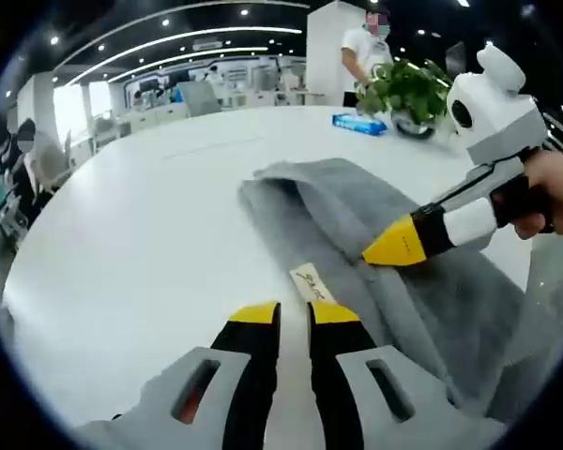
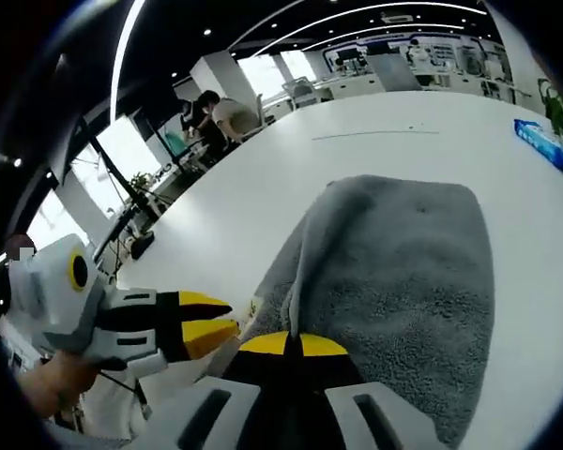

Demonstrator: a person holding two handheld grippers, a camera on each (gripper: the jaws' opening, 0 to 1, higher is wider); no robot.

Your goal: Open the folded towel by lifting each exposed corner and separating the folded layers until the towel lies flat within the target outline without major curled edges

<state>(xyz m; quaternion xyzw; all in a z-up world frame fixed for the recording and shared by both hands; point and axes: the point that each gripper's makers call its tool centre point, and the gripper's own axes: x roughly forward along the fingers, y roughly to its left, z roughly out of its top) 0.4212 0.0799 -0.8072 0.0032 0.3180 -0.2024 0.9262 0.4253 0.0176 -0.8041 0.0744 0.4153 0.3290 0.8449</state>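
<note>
The grey towel (image 1: 357, 234) is lying folded on the white table (image 1: 150, 234), well in from its edges, its long axis running away from the person toward the far edge where a blue packet (image 1: 359, 123) and a potted plant (image 1: 408, 94) are sitting. The right gripper (image 2: 291, 343) is pinching the raised upper fold with closed jaws; the left gripper (image 1: 293, 313) is hovering just beside the label (image 1: 311, 281), jaws slightly parted and gripping nothing. Peeling that layer sideways slowly, while the left pins the lower layer, should be keeping the towel from dragging.
</note>
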